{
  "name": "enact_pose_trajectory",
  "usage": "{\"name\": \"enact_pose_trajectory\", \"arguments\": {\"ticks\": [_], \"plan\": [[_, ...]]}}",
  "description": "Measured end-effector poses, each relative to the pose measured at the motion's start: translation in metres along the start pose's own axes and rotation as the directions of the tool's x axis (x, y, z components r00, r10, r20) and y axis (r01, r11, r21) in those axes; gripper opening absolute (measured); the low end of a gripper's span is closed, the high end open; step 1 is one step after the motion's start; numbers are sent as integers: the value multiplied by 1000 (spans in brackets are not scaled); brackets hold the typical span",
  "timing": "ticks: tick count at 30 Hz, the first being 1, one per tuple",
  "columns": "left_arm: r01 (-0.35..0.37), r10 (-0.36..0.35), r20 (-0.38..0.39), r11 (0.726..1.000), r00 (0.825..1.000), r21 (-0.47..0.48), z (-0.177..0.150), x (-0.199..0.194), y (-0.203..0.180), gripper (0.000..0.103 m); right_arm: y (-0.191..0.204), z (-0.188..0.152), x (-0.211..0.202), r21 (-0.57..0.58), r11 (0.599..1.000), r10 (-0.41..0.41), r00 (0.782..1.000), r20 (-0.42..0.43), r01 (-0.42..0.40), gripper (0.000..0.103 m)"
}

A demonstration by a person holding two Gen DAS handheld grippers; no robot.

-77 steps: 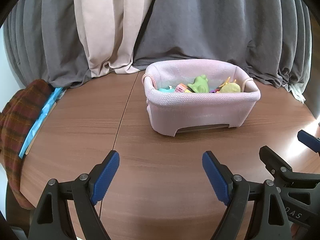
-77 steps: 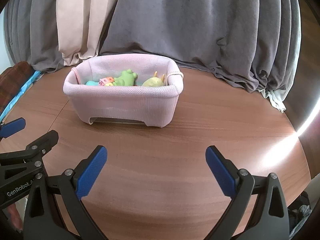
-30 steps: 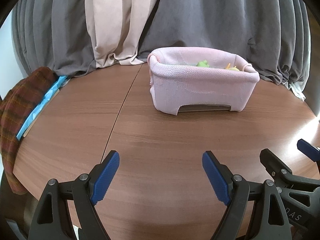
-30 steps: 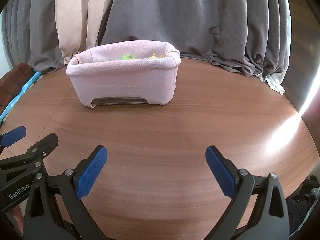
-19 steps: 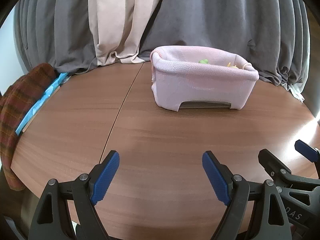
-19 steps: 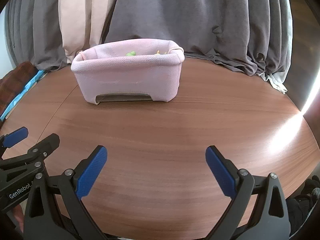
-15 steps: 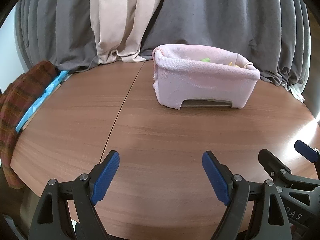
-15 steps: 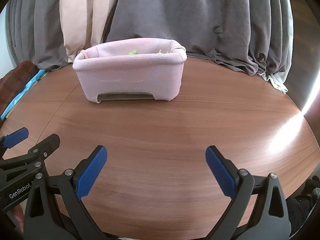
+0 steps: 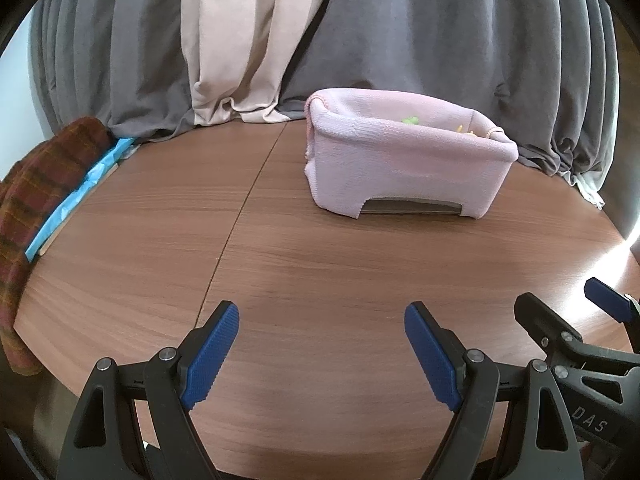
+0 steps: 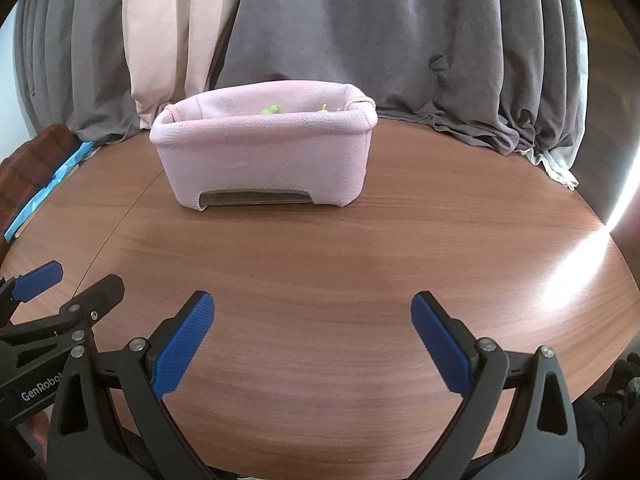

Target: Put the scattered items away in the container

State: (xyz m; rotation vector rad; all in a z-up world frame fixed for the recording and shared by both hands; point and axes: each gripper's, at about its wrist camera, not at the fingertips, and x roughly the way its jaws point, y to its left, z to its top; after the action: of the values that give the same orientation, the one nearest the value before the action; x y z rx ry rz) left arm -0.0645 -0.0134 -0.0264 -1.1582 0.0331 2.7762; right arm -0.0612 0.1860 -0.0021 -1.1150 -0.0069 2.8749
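A pink fabric basket [image 9: 400, 168] [image 10: 264, 156] stands at the far side of the round wooden table. Over its rim only the tips of a green toy [image 9: 410, 120] [image 10: 270, 110] and a yellow toy [image 9: 466, 131] [image 10: 326, 109] show. My left gripper [image 9: 320, 344] is open near the table's front edge, nothing between its blue pads. My right gripper [image 10: 312, 340] is open beside it, also with nothing held. Each gripper appears at the edge of the other's view, the right one [image 9: 576, 320] and the left one [image 10: 60, 300]. Both are well short of the basket.
Grey and beige curtains [image 9: 240, 40] hang right behind the table. A plaid cloth [image 9: 36, 184] and a blue strip [image 9: 76, 196] lie at the table's left edge. Bright sunlight falls on the right rim [image 10: 580, 256]. Bare wood [image 10: 320, 248] lies between grippers and basket.
Both views have dropped lower since the earliest frames, so the toys in the basket are now mostly hidden behind its rim. Over the last second little moved. Both grippers stayed open.
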Motion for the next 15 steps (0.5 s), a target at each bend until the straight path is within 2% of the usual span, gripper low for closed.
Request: {"name": "enact_pose_trajectory", "arguments": {"ticks": [15], "plan": [[55,-54,-8,997,999,59,0,6,-18,82,-16,-1,2,2,1000,-20,1000,-3,20,98]]}}
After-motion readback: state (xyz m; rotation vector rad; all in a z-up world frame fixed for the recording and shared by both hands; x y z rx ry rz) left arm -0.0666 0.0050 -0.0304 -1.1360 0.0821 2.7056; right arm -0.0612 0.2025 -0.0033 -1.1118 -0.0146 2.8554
